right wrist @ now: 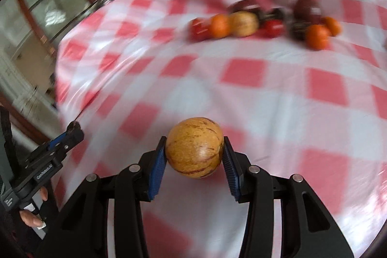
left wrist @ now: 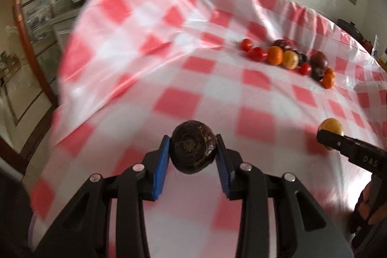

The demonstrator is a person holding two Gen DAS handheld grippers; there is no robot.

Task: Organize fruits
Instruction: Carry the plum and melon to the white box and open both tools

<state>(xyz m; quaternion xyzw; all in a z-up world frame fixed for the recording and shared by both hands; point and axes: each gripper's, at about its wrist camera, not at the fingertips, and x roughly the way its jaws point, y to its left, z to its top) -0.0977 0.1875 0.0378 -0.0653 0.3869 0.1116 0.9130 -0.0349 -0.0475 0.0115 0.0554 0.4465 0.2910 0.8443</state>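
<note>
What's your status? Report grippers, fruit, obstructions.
Left gripper shut on dark purple fruit. Right gripper shut on yellow streaked fruit. Fruit pile ahead on checkered tablecloth. Path unobstructed.

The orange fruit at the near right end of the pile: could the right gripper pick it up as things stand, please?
Probably not yet. The path over the checked cloth to the orange fruit looks free, but the right gripper is already shut on a yellow streaked fruit.

Bright daylight, heavy motion blur, fisheye warp in both views.
Checked tablecloth (left wrist: 217,88) smears and shows white glare at right; far fruit pile (right wrist: 266,21) is blurred; windows (left wrist: 36,16) bend; corners fall black.
</note>
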